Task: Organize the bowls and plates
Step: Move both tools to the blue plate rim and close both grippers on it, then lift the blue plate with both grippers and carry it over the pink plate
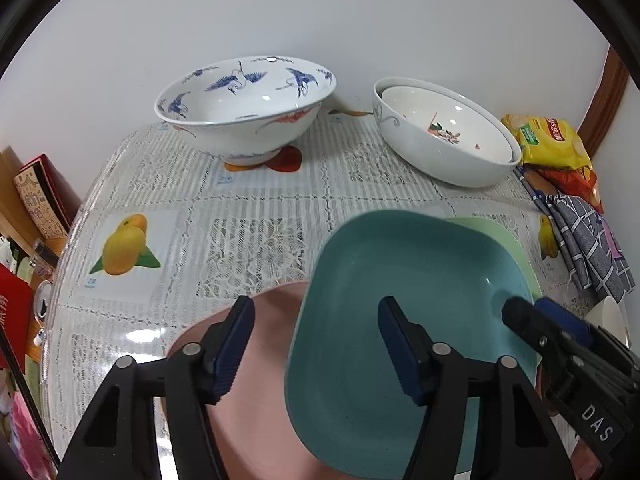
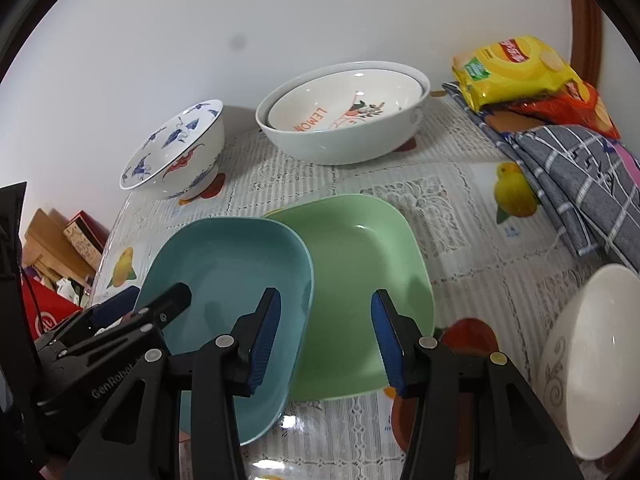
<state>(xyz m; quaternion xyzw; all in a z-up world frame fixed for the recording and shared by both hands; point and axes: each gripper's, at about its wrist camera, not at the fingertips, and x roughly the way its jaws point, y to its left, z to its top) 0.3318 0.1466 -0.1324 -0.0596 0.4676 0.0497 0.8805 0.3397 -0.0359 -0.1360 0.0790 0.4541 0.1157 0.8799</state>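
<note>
A teal square plate (image 1: 400, 304) lies partly over a pink plate (image 1: 260, 392) and partly over a light green plate (image 1: 500, 236). My left gripper (image 1: 316, 344) is open above the teal plate's left edge, holding nothing. In the right wrist view my right gripper (image 2: 324, 336) is open over the seam between the teal plate (image 2: 228, 280) and the green plate (image 2: 360, 260). A blue-crane bowl (image 1: 244, 104) and a white bowl with a smaller lemon bowl nested in it (image 1: 444, 132) stand at the back.
Another white bowl (image 2: 592, 356) sits at the right near the table edge. Snack bags (image 2: 516, 68) and a folded grey checked cloth (image 2: 580, 180) lie at the back right. Boxes (image 1: 36, 200) stand beyond the table's left edge. The wall is close behind.
</note>
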